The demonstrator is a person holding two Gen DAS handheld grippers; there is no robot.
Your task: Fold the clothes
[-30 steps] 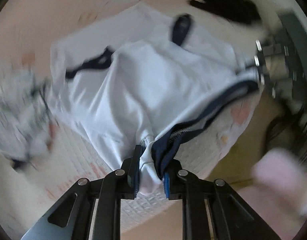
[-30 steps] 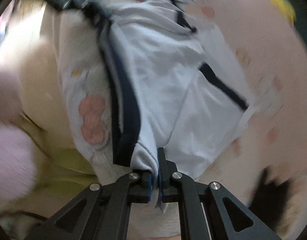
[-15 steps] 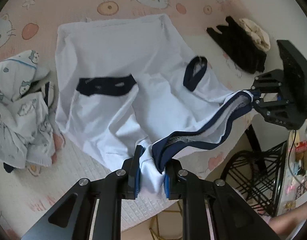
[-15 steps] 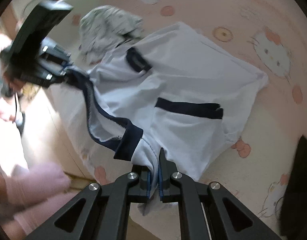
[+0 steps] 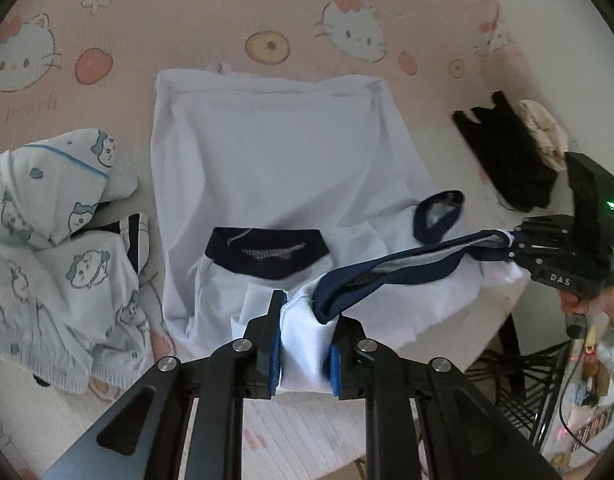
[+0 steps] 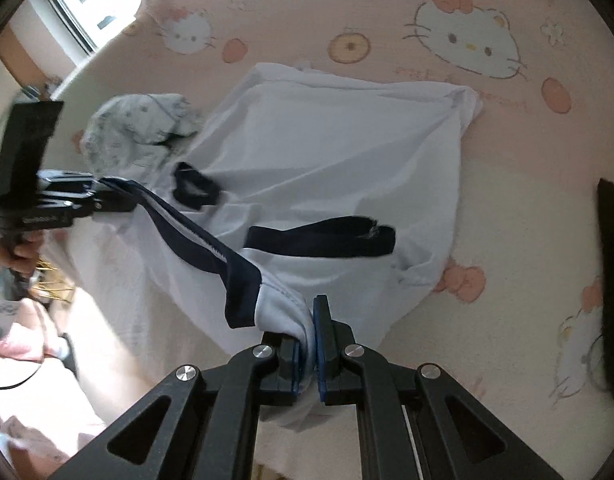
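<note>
White fabric bunched w/ navy trim sits clamped in the left gripper at bottom centre of the left wrist view; jaws closed on a thick wad of the white shirt. In the right wrist view, bottom centre, the right gripper is pinched tight on a thinner bit of the same shirt edge, next to the navy collar band.

Change vs. a sec ago: views were blurred and close to the cloth, shirt bunched up between the tongs. Now both views are sharp and sit higher, and the shirt body lies spread across the pink cartoon-cat sheet, hem toward the upper part of the frame. The collar band is stretched into a taut line from one gripper to the other, approx. lower centre to right edge in the left view. So: spreading looks mostly done, near edge held lifted off the bed.

Mid-frame: navy sleeve cuff lies on top of the body; the other cuff curls right of it. Sleeves seem tucked inward, but can't tell if that's a deliberate fold or just how it fell.

Farther out: printed garment crumpled at left, black item at upper right, both apart from the shirt.
</note>
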